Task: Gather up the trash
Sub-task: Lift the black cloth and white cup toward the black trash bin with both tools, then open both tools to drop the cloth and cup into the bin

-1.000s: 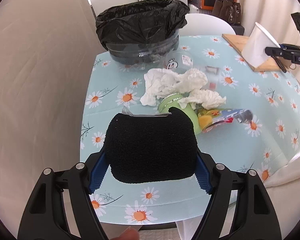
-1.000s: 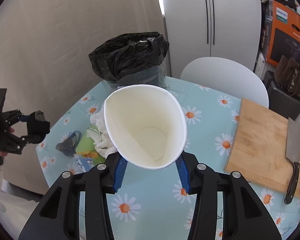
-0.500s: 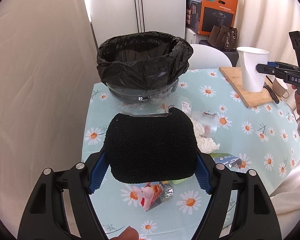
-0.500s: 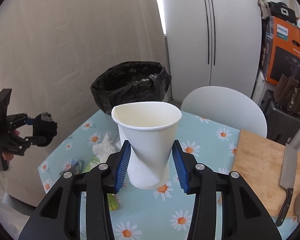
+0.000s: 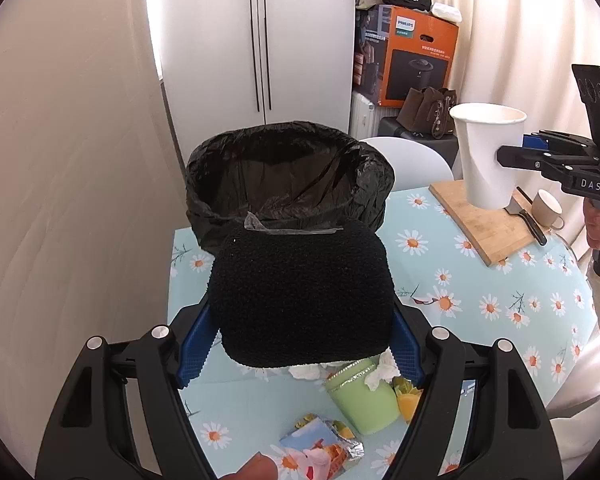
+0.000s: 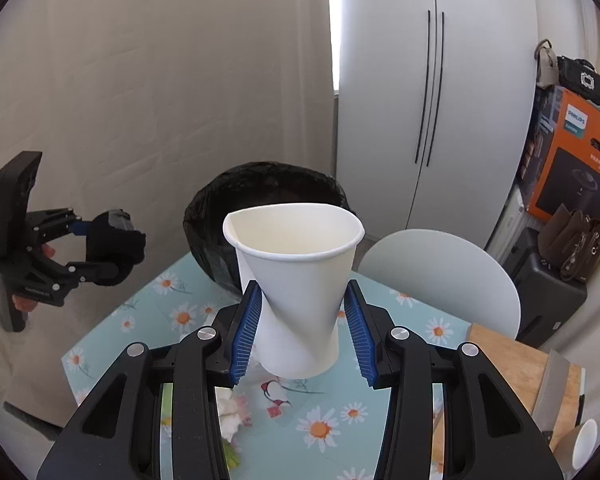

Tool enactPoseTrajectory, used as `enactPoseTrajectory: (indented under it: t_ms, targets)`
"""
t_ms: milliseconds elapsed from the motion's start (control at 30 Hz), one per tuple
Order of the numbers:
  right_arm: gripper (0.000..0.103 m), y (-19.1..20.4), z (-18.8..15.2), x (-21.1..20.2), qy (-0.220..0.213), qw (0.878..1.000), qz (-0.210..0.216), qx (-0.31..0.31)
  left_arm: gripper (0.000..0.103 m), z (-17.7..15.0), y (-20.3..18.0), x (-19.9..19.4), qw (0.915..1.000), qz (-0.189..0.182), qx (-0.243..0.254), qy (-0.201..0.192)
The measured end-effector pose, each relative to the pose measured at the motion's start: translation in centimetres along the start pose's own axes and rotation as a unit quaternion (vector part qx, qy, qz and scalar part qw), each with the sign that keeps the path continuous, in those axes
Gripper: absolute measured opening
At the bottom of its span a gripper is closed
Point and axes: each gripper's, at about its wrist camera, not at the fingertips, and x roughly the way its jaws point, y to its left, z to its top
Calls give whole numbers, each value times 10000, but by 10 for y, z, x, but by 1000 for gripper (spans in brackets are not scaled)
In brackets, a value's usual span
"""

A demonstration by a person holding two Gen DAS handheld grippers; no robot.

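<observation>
Both grippers angle down toward the bin (image 5: pixel 288 176): the left gripper (image 5: pixel 300 340) pinches a black sponge (image 5: pixel 300 296), the right gripper (image 6: pixel 302 320) squeezes a dented cup (image 6: pixel 296 272).

Light: bright daylight is admitted through a gap beside the tall white cabinet (image 5: pixel 260 40).
Glare: that strip is blown out.
Distortion: edges are bowed, corners vignetted black.
Focus: sharp throughout.
</observation>
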Motion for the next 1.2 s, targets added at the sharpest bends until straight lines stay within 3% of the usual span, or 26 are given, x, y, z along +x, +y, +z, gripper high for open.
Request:
enactPoseTrajectory:
  t_ms: [500,800,833,900,933,1000,1200]
  targets:
    - [40,11,56,44,-61,9999,-123,57,74,58,33,30,9972,-327,591,-321]
    - [41,9,82,82,9,10000,-70,53,76,80,48,70,9937,-805,725,-296]
    - [42,8,85,87,5,10000,-81,46,79,83,50,74,9935,-857,675,-315]
    - [68,6,90,96,-22,9997,-257,55,96,86,51,76,9940,-822,592,-417]
    - [86,6,90,98,-78,9991,-404,96,97,86,50,75,9941,-760,576,-516]
    - [86,6,89,98,-187,9987,-434,199,97,85,51,71,9943,-686,515,-630]
    - [86,0,79,100,-93,9983,-480,329,97,72,54,70,9972,-515,372,-387]
